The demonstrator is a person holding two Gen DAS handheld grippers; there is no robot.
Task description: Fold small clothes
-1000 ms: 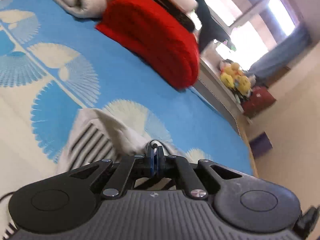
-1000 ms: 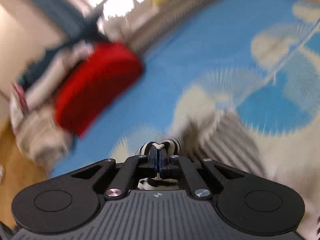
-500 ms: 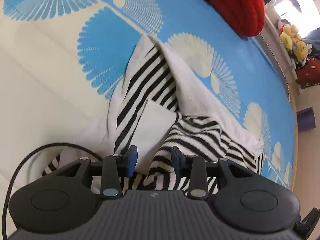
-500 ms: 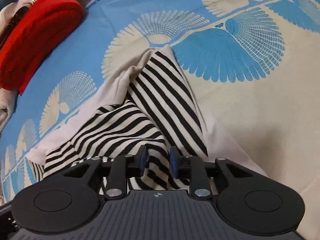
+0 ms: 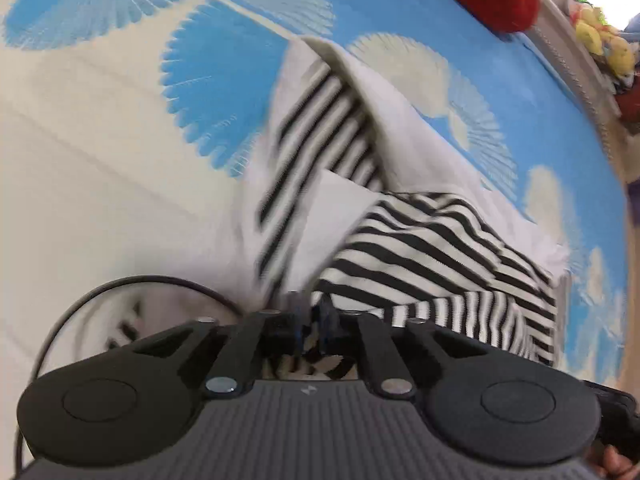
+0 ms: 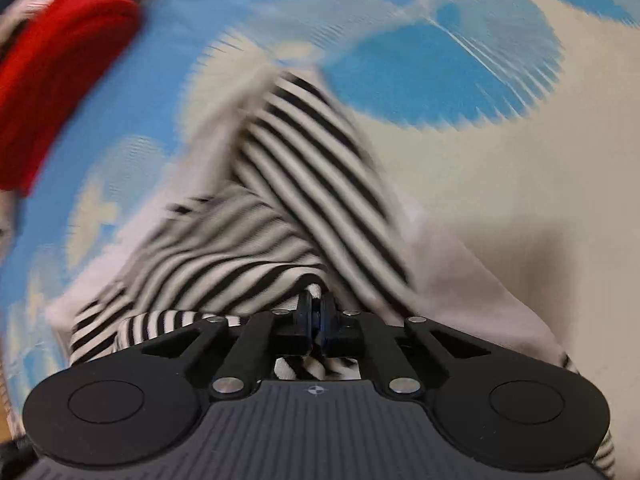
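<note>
The black-and-white striped top (image 5: 432,248) lies crumpled on the bed in front of me, one striped panel running away from me, another bunched across it, plain white fabric showing along its edges. It sits on the blue-and-cream fan-patterned bedspread (image 5: 120,140), right where the blue gives way to cream.

My left gripper (image 5: 310,320) points steeply down at the near edge of the garment, and its jaws have just been closing: a narrow gap shows between them, striped cloth visible through it and below, but this view is smeared and I cannot tell whether the pads are pinching anything. My right gripper (image 6: 316,316) has also just been closing. Its jaws stand almost together with a ridge of striped fabric rising right at their tips (looks like a bite, yet the blur keeps me from swearing to it).

What could go wrong from here? If either gripper has caught only the top layer, lifting would peel that layer off and leave the rest in a heap, so the fold would come out lopsided. If I have grabbed some bedspread along with the cloth, I would drag the cover up too. A black cable (image 5: 120,284) loops over the fabric by my left gripper, and it could snag the cloth as I pull.

Further out, a red knitted garment (image 6: 52,80) lies at the bed's far side, well apart, and yellow plush toys (image 5: 604,46) sit beyond the edge.

No readable writing anywhere; only a small emblem on each gripper body.
</note>
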